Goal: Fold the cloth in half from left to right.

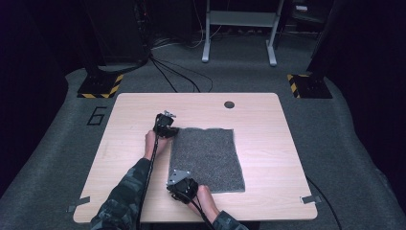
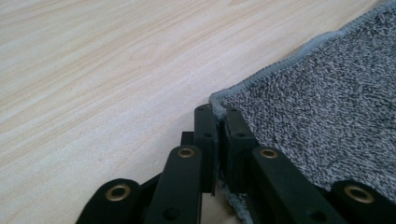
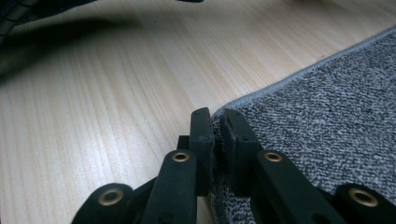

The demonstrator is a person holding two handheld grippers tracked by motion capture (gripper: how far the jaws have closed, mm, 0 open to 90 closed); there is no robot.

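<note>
The grey towel (image 1: pixel 206 158) lies flat in the middle of the table (image 1: pixel 129 139), and the left gripper (image 1: pixel 166 125) and right gripper (image 1: pixel 182 184) each pinch a corner of its left edge, probably to lift or fold it evenly.

In the left gripper view, the grey mat (image 2: pixel 322 107) runs off the right and bottom edges, and its pinched corner is hidden between the left gripper (image 2: pixel 218 114) jaws. In the high view the person's sleeve (image 1: pixel 122 196) is cut off at the bottom edge
</note>
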